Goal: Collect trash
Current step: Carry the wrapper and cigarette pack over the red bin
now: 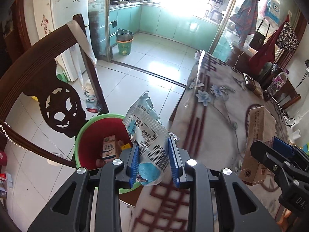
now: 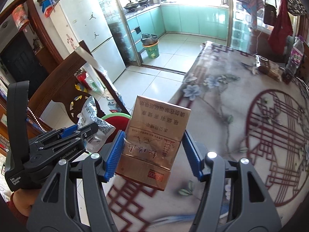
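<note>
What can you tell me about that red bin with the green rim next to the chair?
The red bin is a round plastic-looking bucket with a bright green rim, open on top and standing upright on the tiled floor. It sits between the carved wooden chair and the table with the flowered cloth. A small milk carton and other scraps already lie inside. The left gripper holds a crinkly wrapper just above its near edge, hiding part of the rim.

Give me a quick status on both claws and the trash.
Left claw shut on wrapper, near the red bin. Right claw shut on brown carton, over table. Chair beside bin.
</note>
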A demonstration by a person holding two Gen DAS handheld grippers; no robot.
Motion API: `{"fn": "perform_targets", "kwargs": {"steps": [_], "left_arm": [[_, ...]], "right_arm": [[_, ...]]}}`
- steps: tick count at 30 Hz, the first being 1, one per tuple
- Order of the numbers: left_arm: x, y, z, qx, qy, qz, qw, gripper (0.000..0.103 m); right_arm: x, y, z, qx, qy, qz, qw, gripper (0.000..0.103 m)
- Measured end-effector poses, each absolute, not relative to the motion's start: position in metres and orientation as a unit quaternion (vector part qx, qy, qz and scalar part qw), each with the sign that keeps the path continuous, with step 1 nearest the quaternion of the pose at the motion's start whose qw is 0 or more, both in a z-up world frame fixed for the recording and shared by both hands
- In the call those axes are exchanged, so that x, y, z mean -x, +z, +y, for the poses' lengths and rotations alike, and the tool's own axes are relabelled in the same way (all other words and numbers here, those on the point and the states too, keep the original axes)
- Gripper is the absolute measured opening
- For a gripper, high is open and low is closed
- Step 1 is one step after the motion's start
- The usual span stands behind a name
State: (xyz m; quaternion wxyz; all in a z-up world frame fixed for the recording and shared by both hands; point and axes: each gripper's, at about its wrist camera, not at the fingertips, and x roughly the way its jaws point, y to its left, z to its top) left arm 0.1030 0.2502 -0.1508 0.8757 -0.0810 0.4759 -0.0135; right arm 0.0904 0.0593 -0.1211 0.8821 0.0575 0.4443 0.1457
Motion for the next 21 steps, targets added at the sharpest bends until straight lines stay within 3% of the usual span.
{"fn": "perform_targets", "kwargs": {"steps": [21], "left_arm": [[-0.146,-0.214,0.351,0.121,0.038,0.539,0.833,0.028]], "right_arm": [[-0.143,-0.166,0.174,-0.001,0.209,0.5,0.841,0.059]]}}
